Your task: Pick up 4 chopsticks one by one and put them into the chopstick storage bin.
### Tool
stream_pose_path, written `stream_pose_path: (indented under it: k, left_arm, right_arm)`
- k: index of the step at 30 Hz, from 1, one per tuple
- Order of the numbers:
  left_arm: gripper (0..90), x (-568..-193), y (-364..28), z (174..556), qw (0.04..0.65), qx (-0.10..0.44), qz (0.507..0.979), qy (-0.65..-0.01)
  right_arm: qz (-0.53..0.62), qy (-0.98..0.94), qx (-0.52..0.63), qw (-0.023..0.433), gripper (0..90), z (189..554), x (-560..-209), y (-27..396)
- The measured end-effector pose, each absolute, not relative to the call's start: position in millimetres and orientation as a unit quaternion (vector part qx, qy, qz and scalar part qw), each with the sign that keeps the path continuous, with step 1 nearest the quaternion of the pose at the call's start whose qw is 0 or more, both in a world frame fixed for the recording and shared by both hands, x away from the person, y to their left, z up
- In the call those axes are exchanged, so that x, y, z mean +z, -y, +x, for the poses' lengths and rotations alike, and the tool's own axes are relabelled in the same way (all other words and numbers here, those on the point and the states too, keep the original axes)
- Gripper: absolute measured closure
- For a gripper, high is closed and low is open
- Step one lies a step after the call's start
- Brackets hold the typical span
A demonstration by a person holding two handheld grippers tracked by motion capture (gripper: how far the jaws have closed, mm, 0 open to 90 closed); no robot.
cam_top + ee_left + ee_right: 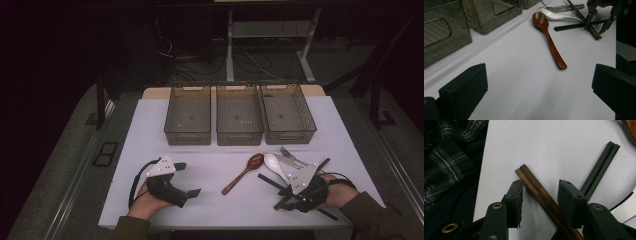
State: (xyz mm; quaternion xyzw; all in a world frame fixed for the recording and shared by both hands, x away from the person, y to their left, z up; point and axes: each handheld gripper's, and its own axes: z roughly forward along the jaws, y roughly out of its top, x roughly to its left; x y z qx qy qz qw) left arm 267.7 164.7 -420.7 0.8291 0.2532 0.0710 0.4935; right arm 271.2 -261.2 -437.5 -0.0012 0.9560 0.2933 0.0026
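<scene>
Right hand-held gripper [539, 195], jaws apart, straddles two brown chopsticks [536, 188]; two black chopsticks [599, 170], apparently two spoons [252, 162] nearby.

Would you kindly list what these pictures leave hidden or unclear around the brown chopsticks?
- Brown chopsticks: in the right gripper view the far part runs off the bottom edge behind the right gripper; its pads look apart from them, contact uncertain.
- Black chopsticks: lower part hidden behind the jaw in that view.
- Fork: high view, too small and partly under the crossing chopsticks.
- Bins: contents too dim to judge in the high view.
</scene>
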Motion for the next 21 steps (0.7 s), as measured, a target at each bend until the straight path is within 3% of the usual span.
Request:
stream_pose_path:
  k: [21]
  left_arm:
    - [0.0, -420.7, -164.3, 267.6, 0.492, 0.07, 0.83, -0.252]
  right_arm:
    - [0.001, -0.954, 0.3, -0.003, 65.9, 278.9, -438.1, 261.4]
